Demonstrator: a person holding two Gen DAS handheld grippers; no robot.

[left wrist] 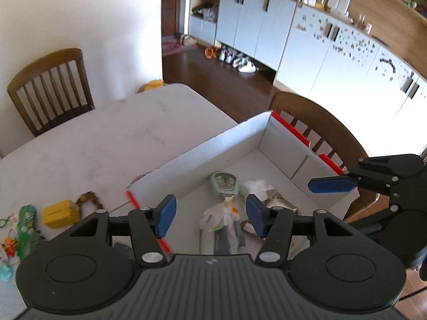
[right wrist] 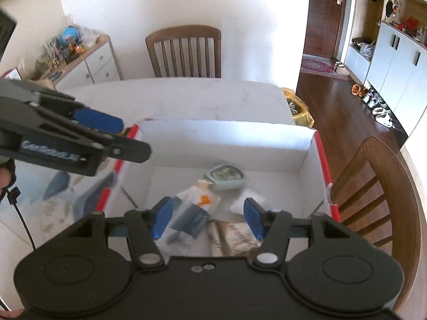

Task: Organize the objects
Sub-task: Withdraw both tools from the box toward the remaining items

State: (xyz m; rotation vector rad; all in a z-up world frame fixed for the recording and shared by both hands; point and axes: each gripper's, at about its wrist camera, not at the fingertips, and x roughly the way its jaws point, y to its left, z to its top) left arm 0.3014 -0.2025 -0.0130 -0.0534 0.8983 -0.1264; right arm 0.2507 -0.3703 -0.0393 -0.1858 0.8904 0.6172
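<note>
A white cardboard box [right wrist: 226, 138] with red edges is set on the table [left wrist: 93, 138]; a mint-green case [right wrist: 225, 177], plastic bags [right wrist: 194, 208] and a brown packet [right wrist: 234, 237] are held inside. Both the left gripper [left wrist: 210, 214] and right gripper [right wrist: 205, 217] are held above it, fingers spread and empty. A yellow block [left wrist: 60, 213] is left outside on the table

White cardboard box with red-trimmed rim [left wrist: 229, 144] [right wrist: 226, 136], open-topped, on the table. Inside on its floor: pale green rounded case with clear window [left wrist: 223, 182] [right wrist: 225, 178], lying flat toward the far wall; clear plastic bag with orange mark [left wrist: 218, 217] [right wrist: 198, 200] just beside it; crumpled white wrapper [left wrist: 254, 186] [right wrist: 246, 201]; brownish printed packet [left wrist: 277, 202] [right wrist: 234, 237], nearest.
</note>
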